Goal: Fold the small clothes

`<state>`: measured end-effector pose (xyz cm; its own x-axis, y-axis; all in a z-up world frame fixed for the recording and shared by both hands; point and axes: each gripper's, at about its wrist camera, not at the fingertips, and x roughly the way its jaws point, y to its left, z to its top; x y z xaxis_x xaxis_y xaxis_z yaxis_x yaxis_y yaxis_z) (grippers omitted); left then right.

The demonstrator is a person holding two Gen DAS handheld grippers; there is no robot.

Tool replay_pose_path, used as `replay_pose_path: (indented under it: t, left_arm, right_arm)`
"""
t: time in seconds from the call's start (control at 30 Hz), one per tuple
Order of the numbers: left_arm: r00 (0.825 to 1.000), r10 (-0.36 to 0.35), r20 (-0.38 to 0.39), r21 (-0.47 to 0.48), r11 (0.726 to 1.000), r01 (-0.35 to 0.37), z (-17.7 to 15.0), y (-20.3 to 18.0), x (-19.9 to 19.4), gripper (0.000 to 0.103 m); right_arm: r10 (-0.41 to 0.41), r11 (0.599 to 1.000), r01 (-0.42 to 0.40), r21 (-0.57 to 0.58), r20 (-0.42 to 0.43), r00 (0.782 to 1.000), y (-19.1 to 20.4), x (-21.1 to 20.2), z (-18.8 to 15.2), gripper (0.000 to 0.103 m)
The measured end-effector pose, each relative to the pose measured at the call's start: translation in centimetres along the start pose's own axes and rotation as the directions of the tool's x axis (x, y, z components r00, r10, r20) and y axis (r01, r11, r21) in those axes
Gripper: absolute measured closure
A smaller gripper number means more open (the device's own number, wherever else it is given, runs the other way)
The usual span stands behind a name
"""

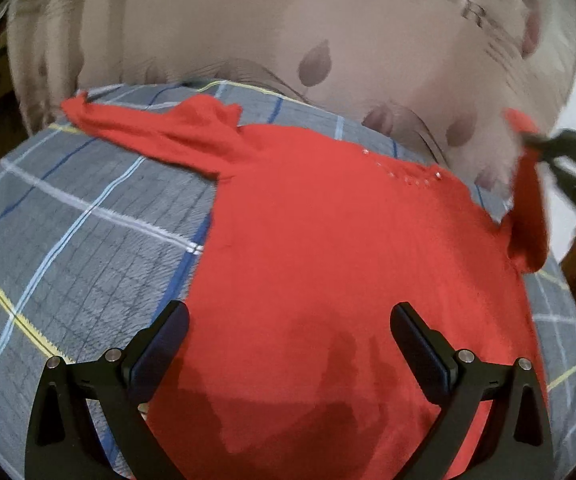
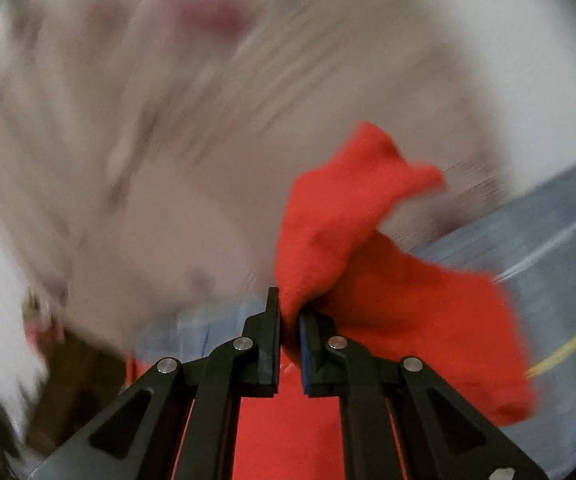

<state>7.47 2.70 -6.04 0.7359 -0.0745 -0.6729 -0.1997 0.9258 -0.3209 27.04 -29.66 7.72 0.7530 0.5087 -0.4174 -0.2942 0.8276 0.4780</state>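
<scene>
Lying face-up on a grey plaid blanket (image 1: 68, 208), red knit sweater (image 1: 327, 260): soft, light, limp, likely to sag and stretch when lifted, so best taken by cuffs or hem. Right gripper (image 2: 289, 320) clenched on one sleeve (image 2: 339, 216), raised off the blanket. Left gripper (image 1: 288, 344) spread wide over the hem, holding nothing.

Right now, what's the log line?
red sweater flat on plaid blanket | right claw shut on sleeve, lifted | left claw open above sweater
</scene>
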Motion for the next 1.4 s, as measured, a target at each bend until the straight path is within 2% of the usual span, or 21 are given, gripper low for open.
replay_pose_path:
  t: [0.07,0.1,0.13,0.17,0.23,0.3,0.4,0.47,0.5,0.63,0.7,0.73,0.83,0.87,0.93,1.07,1.1,1.17,1.2,1.27,1.4]
  left_arm:
    - [1.000,-0.014,0.006,-0.048,0.999,0.015,0.3,1.0,0.0,0.003]
    - [1.000,-0.021,0.008,-0.071,0.997,0.021,0.3,1.4,0.0,0.003]
    - [1.000,-0.014,0.007,-0.081,0.997,0.014,0.2,1.8,0.0,0.003]
    - [1.000,-0.014,0.003,-0.097,0.995,0.015,0.2,2.2,0.0,0.003]
    - [1.000,-0.026,-0.007,-0.130,0.991,0.025,0.2,3.1,0.2,0.003]
    - [0.999,-0.033,0.005,-0.149,0.988,0.034,0.2,3.6,-0.1,0.003]
    - [0.997,-0.078,-0.007,-0.129,0.989,0.076,0.2,3.5,0.0,0.003]
    - [0.987,-0.157,-0.039,-0.103,0.983,0.153,0.7,3.2,0.3,0.003]
    - [0.978,-0.198,-0.063,-0.089,0.977,0.192,1.5,3.0,0.5,0.003]
    - [0.964,-0.250,-0.095,-0.093,0.966,0.241,5.3,2.7,1.6,0.003]
    - [0.961,-0.265,-0.082,-0.048,0.964,0.261,7.8,1.7,2.2,0.003]
    - [0.963,-0.252,-0.092,0.000,0.967,0.253,9.0,0.6,2.7,0.003]
    - [0.968,-0.204,-0.147,0.164,0.960,0.227,11.9,-3.8,4.4,0.003]
    - [0.975,-0.171,-0.145,0.216,0.956,0.199,12.6,-5.4,5.0,0.003]
    - [0.987,-0.041,-0.153,0.295,0.952,0.085,13.4,-8.2,7.0,0.003]
    - [0.960,0.117,-0.256,0.337,0.941,-0.025,14.0,-10.5,12.9,0.003]
    - [0.953,0.138,-0.269,0.354,0.935,-0.035,13.7,-10.6,14.1,0.006]
    - [0.946,0.176,-0.273,0.385,0.921,-0.061,12.7,-10.2,15.1,0.050]
    - [0.938,0.177,-0.299,0.373,0.926,-0.056,12.4,-9.6,15.5,0.087]
    - [0.961,0.092,-0.259,0.266,0.964,-0.021,13.0,-7.8,14.2,0.092]
    - [0.990,0.042,-0.132,0.210,0.978,-0.014,14.6,-5.4,10.9,0.093]
  right_arm:
    - [0.001,0.995,-0.012,-0.095,-0.115,0.993,4.1,4.7,-4.0,0.094]
    - [0.021,0.990,-0.048,-0.134,-0.196,0.980,6.1,7.3,-6.5,0.094]
    - [0.039,0.985,-0.081,-0.154,-0.262,0.964,7.0,8.9,-8.3,0.094]
    - [0.054,0.981,-0.116,-0.158,-0.352,0.934,8.1,11.0,-10.3,0.093]
    - [0.106,0.982,-0.160,-0.101,-0.409,0.907,8.0,11.3,-12.5,0.090]
    - [0.163,0.983,-0.182,-0.015,-0.377,0.912,6.3,9.4,-12.7,0.086]
    - [0.186,0.982,-0.176,0.062,-0.275,0.943,3.3,4.9,-12.1,0.068]
    - [0.150,0.988,-0.134,0.082,-0.231,0.961,1.5,2.2,-11.8,0.045]
    - [0.139,0.988,-0.121,0.094,-0.216,0.966,0.7,1.1,-11.8,0.043]
    - [0.098,0.985,-0.071,0.158,-0.170,0.981,-3.1,-2.1,-12.5,0.033]
    - [0.085,0.974,-0.047,0.223,-0.167,0.982,-5.3,-2.2,-13.3,0.037]
    - [0.117,0.962,-0.073,0.263,-0.153,0.981,-6.1,-2.4,-13.6,0.039]
    - [0.136,0.956,-0.106,0.272,-0.093,0.986,-6.6,-3.0,-13.5,0.035]
    - [0.142,0.956,-0.111,0.273,-0.096,0.985,-6.6,-2.9,-13.5,0.035]
    - [0.142,0.959,-0.113,0.259,-0.097,0.985,-6.5,-2.9,-13.5,0.035]
    - [0.166,0.951,-0.141,0.275,-0.070,0.984,-7.0,-3.4,-13.5,0.035]
    - [0.171,0.948,-0.148,0.282,-0.061,0.983,-7.2,-3.5,-13.6,0.035]
    - [0.179,0.943,-0.159,0.293,-0.043,0.983,-7.5,-3.6,-13.6,0.035]
    - [0.181,0.942,-0.161,0.296,-0.039,0.983,-7.6,-3.7,-13.6,0.035]
    - [0.181,0.941,-0.163,0.296,-0.037,0.983,-7.6,-3.7,-13.6,0.035]
    - [0.187,0.936,-0.171,0.307,-0.025,0.982,-7.8,-3.8,-13.7,0.035]
